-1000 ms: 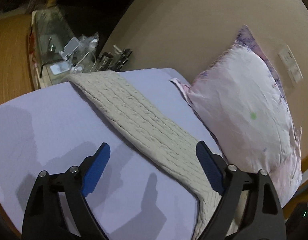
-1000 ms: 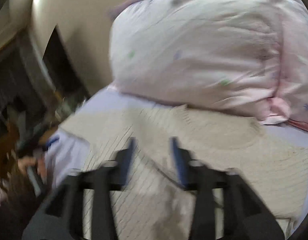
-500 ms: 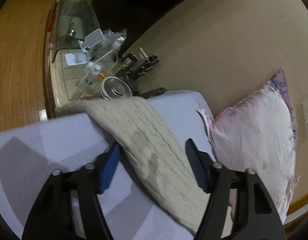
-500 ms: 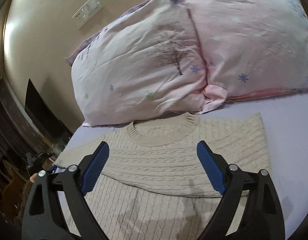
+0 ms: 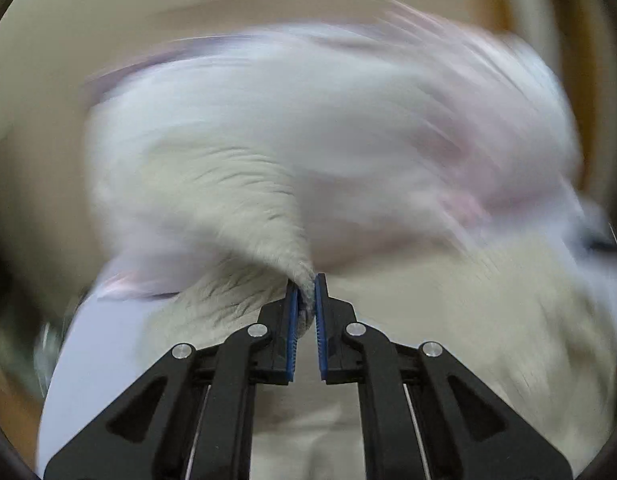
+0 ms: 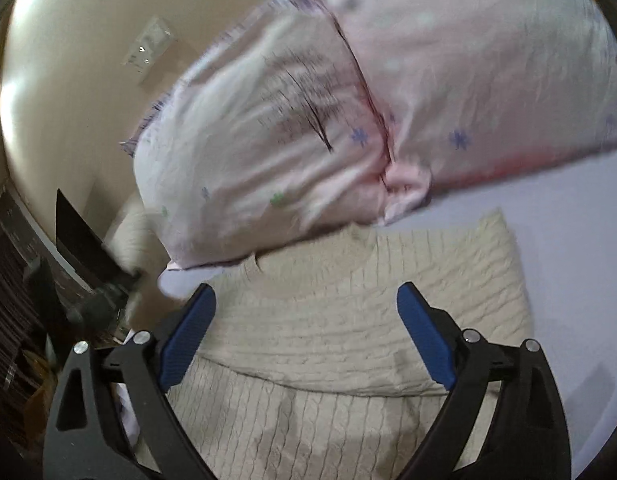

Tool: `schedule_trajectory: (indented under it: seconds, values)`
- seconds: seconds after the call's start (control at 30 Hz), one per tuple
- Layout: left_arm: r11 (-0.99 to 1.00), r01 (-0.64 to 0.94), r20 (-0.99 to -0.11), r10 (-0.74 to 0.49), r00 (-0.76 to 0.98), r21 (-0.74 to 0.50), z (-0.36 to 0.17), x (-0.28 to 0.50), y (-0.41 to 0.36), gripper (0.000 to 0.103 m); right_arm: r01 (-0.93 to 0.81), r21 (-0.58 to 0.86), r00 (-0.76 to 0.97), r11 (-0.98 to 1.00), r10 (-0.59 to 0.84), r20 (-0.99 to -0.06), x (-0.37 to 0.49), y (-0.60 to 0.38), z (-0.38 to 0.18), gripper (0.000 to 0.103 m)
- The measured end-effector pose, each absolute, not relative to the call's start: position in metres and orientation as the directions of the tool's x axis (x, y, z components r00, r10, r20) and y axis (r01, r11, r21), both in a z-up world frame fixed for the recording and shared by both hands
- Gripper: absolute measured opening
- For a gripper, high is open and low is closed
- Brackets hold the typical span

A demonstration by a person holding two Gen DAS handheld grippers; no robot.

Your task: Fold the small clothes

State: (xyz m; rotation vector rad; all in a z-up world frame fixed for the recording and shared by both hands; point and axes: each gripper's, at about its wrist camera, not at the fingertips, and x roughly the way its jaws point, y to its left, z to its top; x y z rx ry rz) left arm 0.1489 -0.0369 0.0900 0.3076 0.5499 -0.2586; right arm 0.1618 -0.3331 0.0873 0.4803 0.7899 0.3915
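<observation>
1. On the lilac bed sheet we see the cream cable-knit sweater lying flat, its round neckline toward the pillows and its upper part folded down over the body, so a straight folded edge runs across the knit.
2. We hold the right gripper above the sweater with its blue pads spread wide; nothing sits between them, and we cannot tell whether they touch the knit below.
3. We find the left gripper closed to a narrow slit, its blue pads pinching a bunched end of the sweater. From the pinch the knit rises in a curved, drawn-up fold up and to the left.
4. More of the same knit spreads low and to the right in the left wrist view, though heavy blur smears its texture there.
5. Behind the sweater we see a pale pink pillow with small blue and green flower prints, and a second pillow of the same print beside it on the right, the two touching along a dark seam.
6. The nearer pillow's lower edge lies just beside the sweater's neckline.
7. At the far left of the right wrist view we make out the left gripper's dark body, blurred, with pale knit by it.
8. A beige wall carries a light switch plate.
</observation>
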Motion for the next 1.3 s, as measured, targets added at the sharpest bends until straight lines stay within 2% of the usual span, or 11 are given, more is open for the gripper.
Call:
schedule_trajectory:
  seconds: [0.1,0.2,0.27,0.33,0.6,0.73,1.0,1.07,1.1,1.13,1.3]
  values:
    - [0.783,0.506,-0.644,-0.181,0.743,0.363,0.034,0.125,-0.113,0.008,-0.080,0.595,0.580,0.800,0.523,-0.625,0.174,-0.344,0.065,0.082]
    - [0.761,0.517,-0.637,-0.180,0.749,0.392,0.027,0.102,-0.110,0.009,0.009,0.627,0.539,0.779,0.524,-0.659,0.180,-0.363,0.049,0.069]
    - [0.819,0.482,-0.627,-0.204,0.752,0.311,0.044,0.091,-0.079,0.023,0.037,0.620,0.537,0.784,0.508,-0.674,0.181,-0.370,0.045,0.064]
    - [0.878,0.426,-0.621,-0.213,0.755,0.217,0.059,0.084,-0.042,0.050,0.062,0.608,0.528,0.791,0.491,-0.693,0.183,-0.374,0.041,0.059]
    - [0.980,0.192,-0.701,-0.169,0.693,-0.046,0.049,0.041,0.077,0.053,0.117,0.599,0.484,0.792,0.481,-0.731,0.201,-0.365,0.021,0.034]
    - [0.979,0.129,-0.711,-0.205,0.673,-0.161,0.039,0.023,0.108,0.056,0.108,0.578,0.465,0.809,0.473,-0.749,0.200,-0.356,0.018,0.035]
    - [0.967,0.127,-0.724,-0.250,0.642,-0.221,0.023,0.017,0.114,0.061,0.164,0.617,0.454,0.769,0.497,-0.740,0.226,-0.340,0.010,0.044]
    - [0.964,0.134,-0.727,-0.262,0.634,-0.230,0.019,0.016,0.113,0.062,0.167,0.630,0.467,0.758,0.502,-0.728,0.230,-0.339,0.008,0.039]
    - [0.961,0.137,-0.730,-0.270,0.628,-0.239,0.017,0.016,0.113,0.062,0.160,0.657,0.483,0.737,0.522,-0.703,0.231,-0.342,0.007,0.025]
    - [0.960,0.137,-0.732,-0.276,0.623,-0.245,0.016,0.016,0.113,0.062,0.154,0.690,0.482,0.707,0.555,-0.677,0.233,-0.343,0.003,0.019]
    - [0.949,0.140,-0.718,-0.307,0.625,-0.284,0.016,0.009,0.116,0.063,0.198,0.769,0.482,0.608,0.623,-0.616,0.232,-0.354,-0.014,0.023]
